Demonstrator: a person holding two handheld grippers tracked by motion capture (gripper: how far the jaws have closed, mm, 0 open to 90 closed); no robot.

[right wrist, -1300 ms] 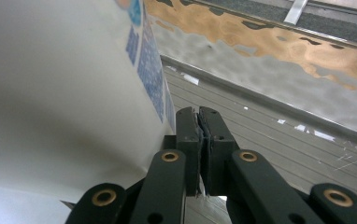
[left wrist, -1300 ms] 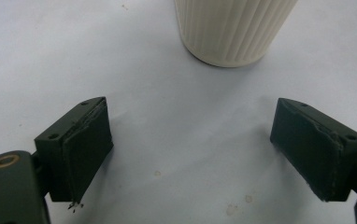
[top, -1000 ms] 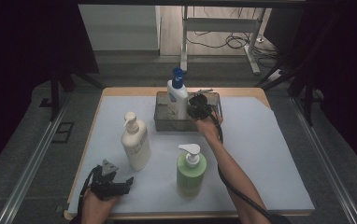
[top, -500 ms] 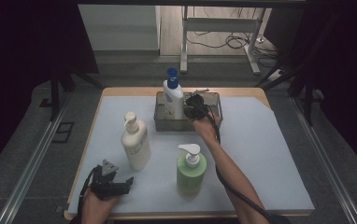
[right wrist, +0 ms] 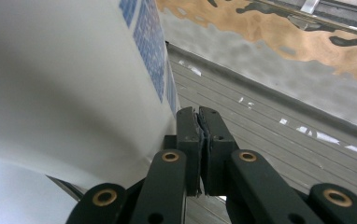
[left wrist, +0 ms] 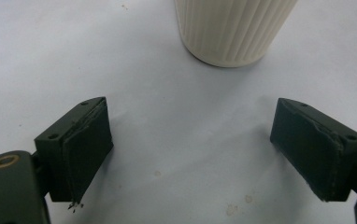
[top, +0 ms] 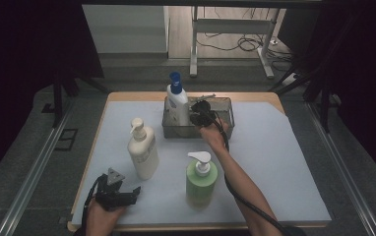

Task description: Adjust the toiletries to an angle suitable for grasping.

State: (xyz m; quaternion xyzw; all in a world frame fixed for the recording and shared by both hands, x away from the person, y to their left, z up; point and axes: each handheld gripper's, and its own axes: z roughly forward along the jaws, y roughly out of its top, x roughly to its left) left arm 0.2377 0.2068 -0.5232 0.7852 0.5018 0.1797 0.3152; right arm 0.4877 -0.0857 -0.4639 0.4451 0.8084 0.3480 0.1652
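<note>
A white bottle with a blue cap (top: 176,104) stands at the left end of a metal mesh basket (top: 225,123) at the table's far side. My right gripper (top: 199,112) reaches into the basket just right of that bottle. In the right gripper view the right gripper (right wrist: 199,114) is shut with nothing between its jaws, which lie against the white bottle's side (right wrist: 74,84). My left gripper (top: 135,192) rests near the front left edge. It stands open (left wrist: 190,135) over bare mat, and the ribbed base of a cream bottle (left wrist: 230,28) is just ahead.
A cream pump bottle (top: 143,150) stands left of centre and a green pump bottle (top: 201,179) near the front middle, beside the right forearm. A pale mat (top: 274,162) covers the wooden table. The basket's floor (right wrist: 270,121) lies right of the bottle.
My right gripper has slid left inside the basket, and the white bottle has shifted a little left with it. The left gripper has stayed put.
</note>
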